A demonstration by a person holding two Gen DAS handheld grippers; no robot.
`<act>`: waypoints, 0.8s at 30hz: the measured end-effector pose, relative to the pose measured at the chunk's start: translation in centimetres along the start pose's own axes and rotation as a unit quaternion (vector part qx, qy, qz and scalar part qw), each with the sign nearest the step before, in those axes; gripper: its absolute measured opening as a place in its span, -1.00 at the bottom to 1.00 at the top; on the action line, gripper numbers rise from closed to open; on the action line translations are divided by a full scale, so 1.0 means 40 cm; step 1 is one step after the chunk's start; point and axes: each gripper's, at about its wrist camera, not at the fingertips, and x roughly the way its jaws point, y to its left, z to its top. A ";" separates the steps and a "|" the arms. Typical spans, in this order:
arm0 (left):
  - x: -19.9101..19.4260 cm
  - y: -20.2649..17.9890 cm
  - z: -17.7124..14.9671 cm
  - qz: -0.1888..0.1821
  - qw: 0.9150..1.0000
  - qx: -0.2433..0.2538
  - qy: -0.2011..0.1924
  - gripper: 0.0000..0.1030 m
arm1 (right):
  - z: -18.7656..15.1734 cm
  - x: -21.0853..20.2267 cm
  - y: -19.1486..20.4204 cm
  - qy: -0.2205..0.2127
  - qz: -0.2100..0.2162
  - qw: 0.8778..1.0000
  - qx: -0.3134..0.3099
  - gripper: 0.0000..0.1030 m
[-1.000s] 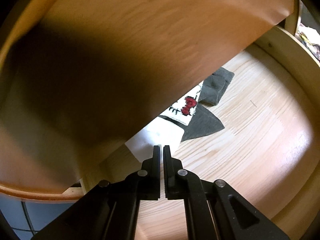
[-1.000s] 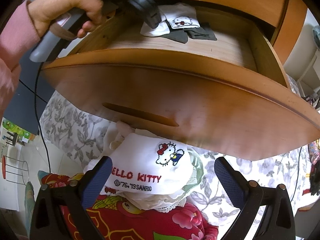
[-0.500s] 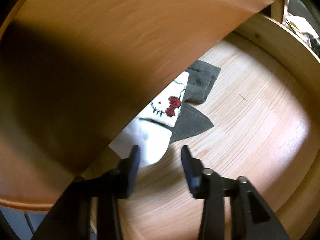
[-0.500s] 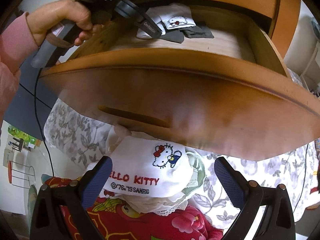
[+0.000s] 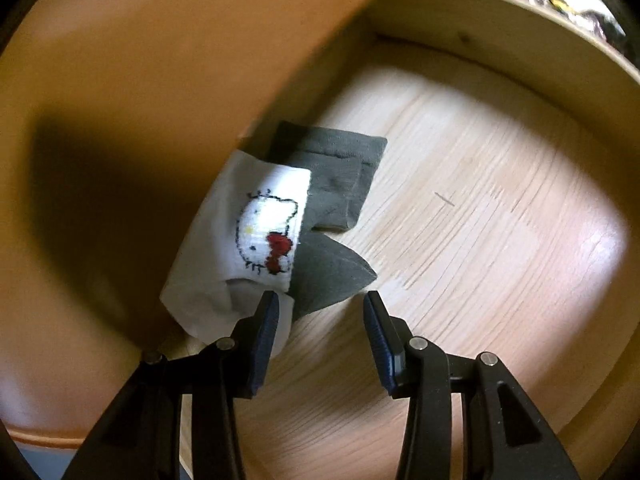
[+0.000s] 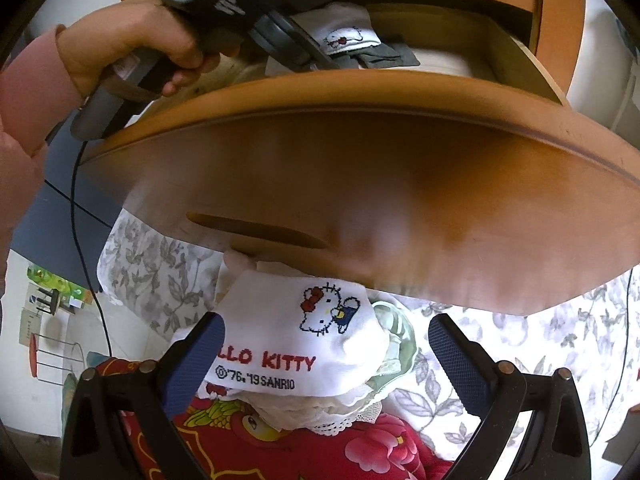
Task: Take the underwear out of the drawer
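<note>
Reach step. Left claw (image 5: pixel 318 322) open, empty, poised just short of folded white cat-print underwear (image 5: pixel 256 240) on pale wooden drawer floor (image 5: pixel 480 260). Right claw (image 6: pixel 324 354) open, idle. Next: advance, straddle the fabric edge, close.

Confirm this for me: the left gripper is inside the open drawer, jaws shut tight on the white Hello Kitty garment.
Not quite. The left gripper is inside the open drawer, but its jaws stand apart, not shut: the white Hello Kitty garment lies by one finger, ungripped. The left wrist view shows this.
</note>
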 end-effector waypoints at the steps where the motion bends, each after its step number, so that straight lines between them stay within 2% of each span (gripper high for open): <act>1: 0.000 -0.003 0.007 0.005 1.000 -0.001 0.004 -0.13 | -0.001 0.000 -0.002 0.000 0.001 1.000 0.001 1.00; 5: -0.018 0.013 0.026 0.007 1.000 -0.009 0.006 -0.15 | -0.002 0.001 -0.006 -0.001 0.006 1.000 0.003 1.00; 8: -0.018 -0.017 0.022 0.019 1.000 0.002 0.004 -0.20 | -0.003 -0.002 -0.008 -0.003 0.009 1.000 0.005 1.00; 11: -0.019 -0.048 0.024 0.016 1.000 0.015 0.005 -0.51 | -0.003 0.000 -0.011 -0.003 0.011 1.000 0.007 1.00; 13: -0.020 -0.055 0.027 0.012 1.000 0.020 0.009 -0.78 | -0.003 0.000 -0.012 -0.002 0.011 1.000 0.008 1.00; 15: -0.023 -0.061 0.030 0.011 1.000 0.024 0.012 -0.86 | -0.004 -0.001 -0.015 -0.002 0.012 1.000 0.009 1.00; 24: 0.006 -0.082 0.027 0.009 1.000 0.023 0.009 -0.94 | -0.003 -0.006 -0.022 -0.002 0.011 1.000 0.012 1.00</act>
